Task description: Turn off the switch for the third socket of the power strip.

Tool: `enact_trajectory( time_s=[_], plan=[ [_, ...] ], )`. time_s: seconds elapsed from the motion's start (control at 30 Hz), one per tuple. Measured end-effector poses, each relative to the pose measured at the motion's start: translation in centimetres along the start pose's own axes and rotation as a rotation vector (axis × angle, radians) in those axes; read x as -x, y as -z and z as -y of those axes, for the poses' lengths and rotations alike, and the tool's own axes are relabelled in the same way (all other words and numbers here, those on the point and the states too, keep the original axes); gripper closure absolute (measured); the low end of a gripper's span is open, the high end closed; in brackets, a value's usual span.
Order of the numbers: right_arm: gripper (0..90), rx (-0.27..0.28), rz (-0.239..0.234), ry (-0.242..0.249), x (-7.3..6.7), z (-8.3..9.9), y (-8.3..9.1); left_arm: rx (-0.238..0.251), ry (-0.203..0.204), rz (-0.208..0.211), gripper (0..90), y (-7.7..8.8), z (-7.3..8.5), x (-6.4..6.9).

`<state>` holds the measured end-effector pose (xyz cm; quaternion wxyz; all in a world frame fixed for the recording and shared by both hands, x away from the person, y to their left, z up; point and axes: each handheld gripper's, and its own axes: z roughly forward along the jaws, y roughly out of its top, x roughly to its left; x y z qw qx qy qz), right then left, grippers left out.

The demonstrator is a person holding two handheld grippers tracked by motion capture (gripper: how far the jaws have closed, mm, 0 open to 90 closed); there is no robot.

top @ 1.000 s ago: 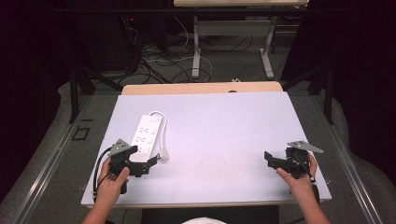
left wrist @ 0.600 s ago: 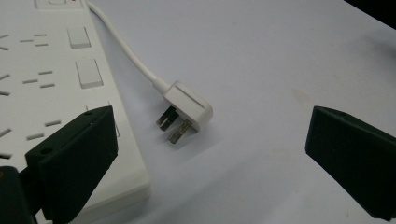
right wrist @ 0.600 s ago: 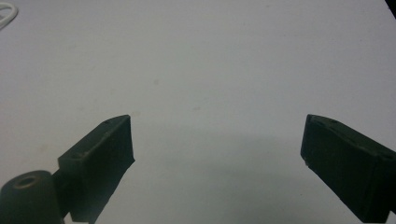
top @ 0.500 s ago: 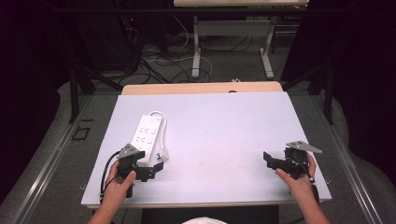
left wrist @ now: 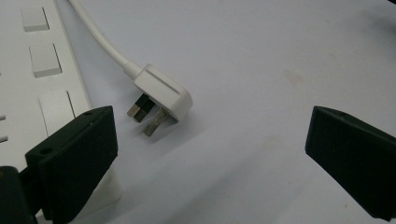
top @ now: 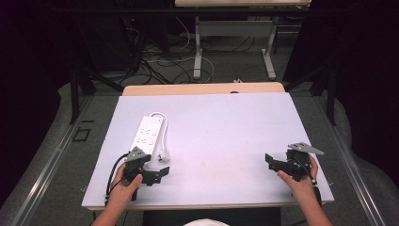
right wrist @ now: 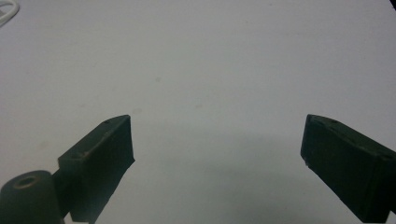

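Plug [top: 163,155] on a white cable [top: 162,123] lies on the left half of the worktop [top: 226,122], just to the right of the white power strip [top: 147,133] it belongs to. In the high view the strip runs lengthwise from the middle of the left side toward the near edge, and the cable loops out of its far end and comes back down its right flank to the plug. The left gripper [top: 160,173] sits near the near-left corner, just short of the plug and the strip's near end, held in the person's left hand [top: 123,187], with its jaws spread. The right gripper [top: 271,161] rests near the near-right corner in the right hand [top: 297,179], well apart from the strip, jaws also spread and holding nothing.

From the left gripper view, the plug [left wrist: 163,93] lies flat on the white surface between and a little beyond the two black jaws, touching neither. Its metal prongs [left wrist: 148,119] point back toward the camera and its cable [left wrist: 95,32] runs off toward the top edge. The power strip [left wrist: 37,70] fills the left side, with square switches along it, and the left jaw overlaps its near end.

From the right gripper view, the jaws stand wide apart over bare worktop [right wrist: 210,70], with a bit of white cable [right wrist: 7,9] at the top-left corner.
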<state>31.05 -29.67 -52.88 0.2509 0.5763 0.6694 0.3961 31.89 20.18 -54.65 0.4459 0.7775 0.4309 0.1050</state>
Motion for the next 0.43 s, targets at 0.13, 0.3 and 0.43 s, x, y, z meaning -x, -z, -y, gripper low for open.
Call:
enact_trajectory(
  time_s=[0.13, 0.3, 0.43],
  plan=[
    [8.9, -0.005, -0.006, 0.004, 0.02, 0.03, -0.08, 0.005, 0.007, -0.007, 2.0, 0.12, -0.02, -0.18],
    [8.9, -0.001, -0.007, 0.005, 0.03, 0.03, -0.08, 0.014, 0.003, -0.016, 2.1, 0.37, -0.03, -0.6],
    [8.9, -0.005, -0.008, 0.005, 0.04, 0.04, -0.1, 0.013, 0.021, -0.018, 2.0, 0.3, -0.02, -0.55]
  ],
)
